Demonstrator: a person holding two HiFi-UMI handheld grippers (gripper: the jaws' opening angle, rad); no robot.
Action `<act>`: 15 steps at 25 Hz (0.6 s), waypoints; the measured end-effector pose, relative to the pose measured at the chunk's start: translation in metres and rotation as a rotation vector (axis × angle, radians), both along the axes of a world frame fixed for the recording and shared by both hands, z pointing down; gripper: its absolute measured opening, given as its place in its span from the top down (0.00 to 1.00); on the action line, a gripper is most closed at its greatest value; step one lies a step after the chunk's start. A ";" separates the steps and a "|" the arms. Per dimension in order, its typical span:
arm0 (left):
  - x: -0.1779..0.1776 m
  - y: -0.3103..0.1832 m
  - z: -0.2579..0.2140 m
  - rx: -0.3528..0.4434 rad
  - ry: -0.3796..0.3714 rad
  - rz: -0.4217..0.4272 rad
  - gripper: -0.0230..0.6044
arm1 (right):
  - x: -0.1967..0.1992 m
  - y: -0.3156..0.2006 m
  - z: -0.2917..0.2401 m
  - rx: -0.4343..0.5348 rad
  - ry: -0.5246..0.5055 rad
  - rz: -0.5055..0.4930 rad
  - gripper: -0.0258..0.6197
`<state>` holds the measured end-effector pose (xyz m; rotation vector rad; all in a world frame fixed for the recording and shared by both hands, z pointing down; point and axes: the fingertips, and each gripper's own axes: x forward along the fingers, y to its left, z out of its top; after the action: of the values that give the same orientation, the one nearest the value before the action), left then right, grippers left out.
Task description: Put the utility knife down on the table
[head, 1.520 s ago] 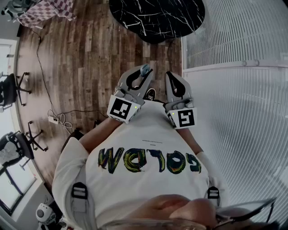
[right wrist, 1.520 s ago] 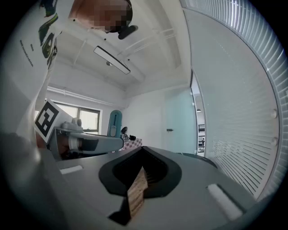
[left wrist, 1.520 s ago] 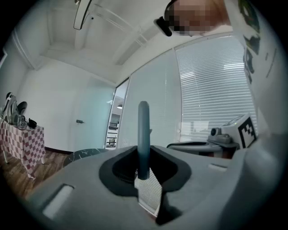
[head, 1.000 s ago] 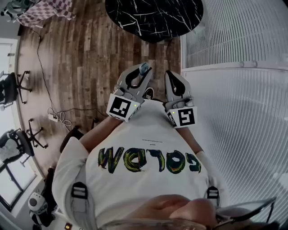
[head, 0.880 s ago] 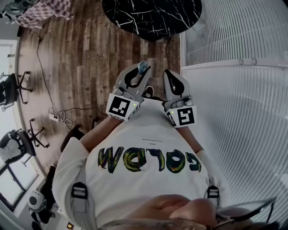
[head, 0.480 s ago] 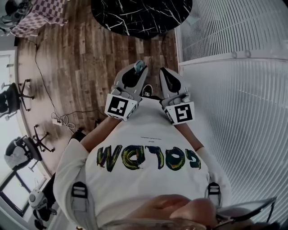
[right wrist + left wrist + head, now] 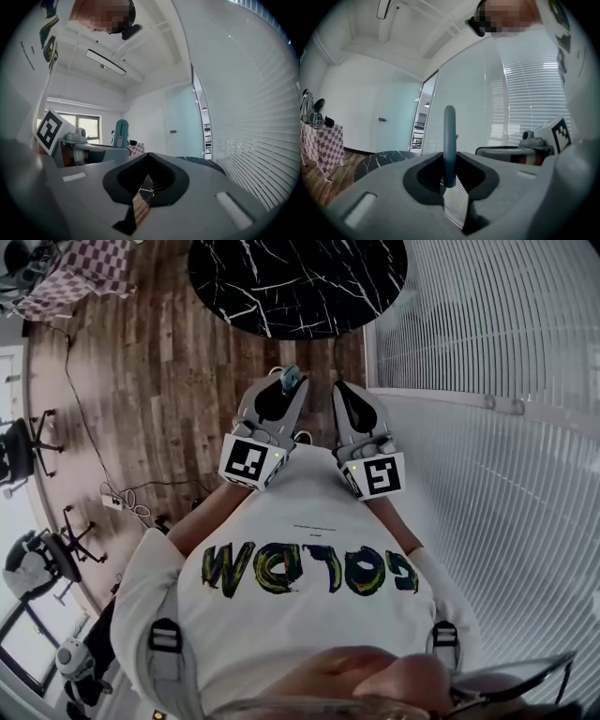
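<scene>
Left gripper (image 7: 284,388): jaws part-way closed and clamped on the utility knife (image 7: 449,140). The teal handle stands upright between the pads and sticks out above the jaw tips. The gripper points roughly level, away from the person.

Right gripper (image 7: 150,176): jaws drawn together, with only a thin slit left lower down. Nothing is between them. It is held just to the right of the left gripper, side by side with it and not touching.

Knife position: in the air, in front of the person's white shirt (image 7: 309,521) and over the wooden floor (image 7: 178,381). It is short of the near edge of the round black marble table (image 7: 291,287), which lies farther out and has nothing visible on its top.

Surroundings: a slatted glass wall (image 7: 487,352) runs along the right. A checked tablecloth (image 7: 84,263) is at far left, and office chairs (image 7: 28,432) stand along the left edge.
</scene>
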<state>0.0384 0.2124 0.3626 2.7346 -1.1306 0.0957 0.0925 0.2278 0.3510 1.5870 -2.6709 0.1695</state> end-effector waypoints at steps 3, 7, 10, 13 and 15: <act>-0.012 -0.041 -0.004 -0.001 0.013 -0.017 0.85 | -0.011 -0.042 -0.002 -0.008 0.023 -0.017 0.96; -0.029 -0.101 -0.009 -0.001 0.022 -0.019 0.85 | -0.029 -0.104 -0.004 -0.023 0.039 -0.032 0.96; -0.042 -0.146 -0.014 0.010 0.025 -0.015 0.85 | -0.045 -0.150 -0.011 -0.008 0.043 -0.040 0.96; -0.056 -0.186 -0.016 0.014 0.023 -0.014 0.85 | -0.060 -0.190 -0.017 0.002 0.038 -0.042 0.96; -0.064 -0.209 -0.017 0.013 0.030 -0.017 0.85 | -0.067 -0.211 -0.019 0.006 0.042 -0.039 0.96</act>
<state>-0.0257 0.0036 0.3455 2.7273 -1.1508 0.0455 0.0255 0.0167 0.3319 1.5210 -2.6709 0.1249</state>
